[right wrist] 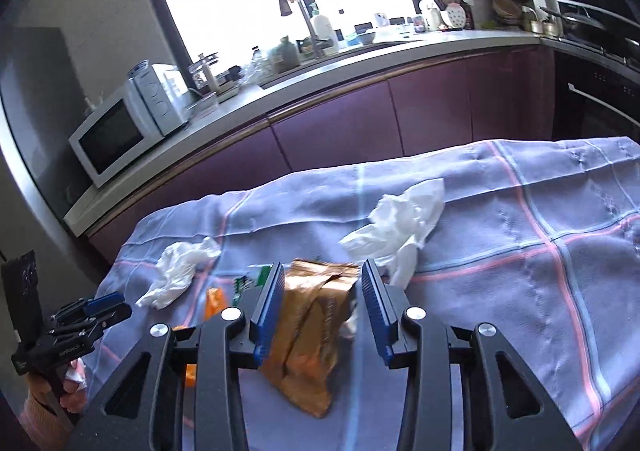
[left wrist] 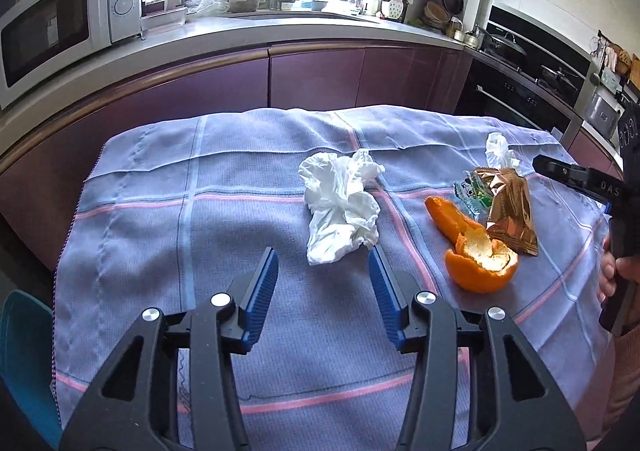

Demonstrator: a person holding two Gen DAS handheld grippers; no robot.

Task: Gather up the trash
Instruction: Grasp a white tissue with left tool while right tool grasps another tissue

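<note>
The left hand-held gripper (left wrist: 323,271) stands partly open and empty, a crumpled tissue (left wrist: 343,207) on the surface (left wrist: 160,251) just ahead of its tips. Orange peel (left wrist: 478,251) lies to its right. The right hand-held gripper (right wrist: 322,291), partly open, straddles a gold wrapper (right wrist: 312,331); whether its pads touch it I cannot tell. Another tissue (right wrist: 396,231) lies beyond.

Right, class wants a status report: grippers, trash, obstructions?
Left gripper open, short of crumpled tissue. Right gripper open, gold wrapper between fingers. Orange peel untouched. Nothing blocking.
</note>
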